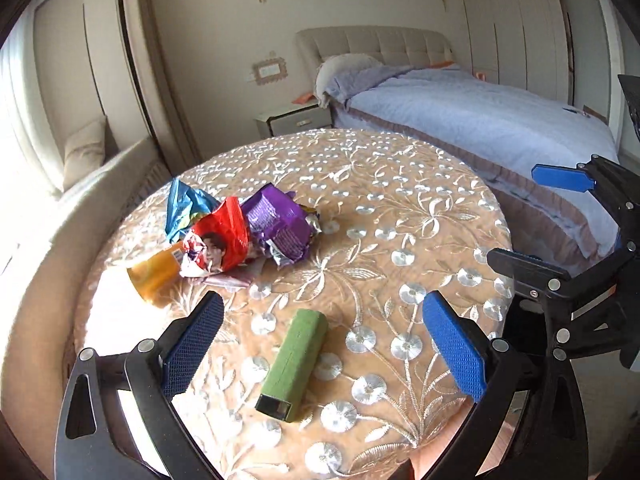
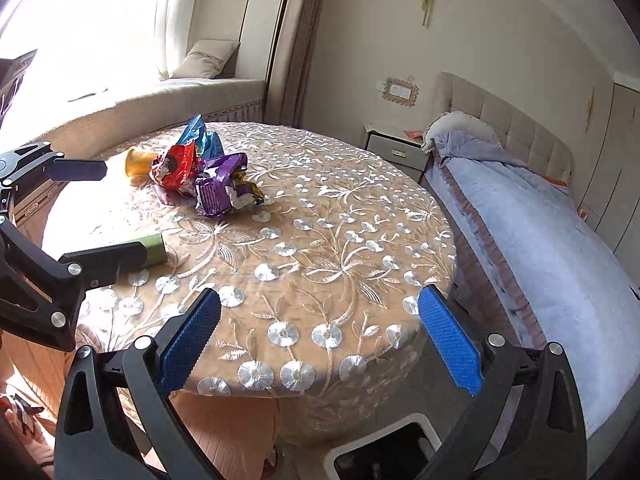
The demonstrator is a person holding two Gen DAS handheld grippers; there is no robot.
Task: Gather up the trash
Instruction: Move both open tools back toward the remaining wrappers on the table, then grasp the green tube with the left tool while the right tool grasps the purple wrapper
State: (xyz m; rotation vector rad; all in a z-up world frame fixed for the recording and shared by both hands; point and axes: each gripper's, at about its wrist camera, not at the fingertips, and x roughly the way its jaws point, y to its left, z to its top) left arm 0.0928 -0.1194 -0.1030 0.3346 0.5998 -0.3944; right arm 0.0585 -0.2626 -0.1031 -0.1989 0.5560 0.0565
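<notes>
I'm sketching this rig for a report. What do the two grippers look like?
Both match: the left gripper and right gripper have black angular linkage arms joined by silver round bolts. Their fingers are flat blue pads with a fine dotted grip texture. No cables or sleeves show.

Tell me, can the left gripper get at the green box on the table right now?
Probably yes. The left gripper is open with the green box lying flat between and just beyond its fingers, nothing on top of it, and the wrappers sit further back.
</notes>
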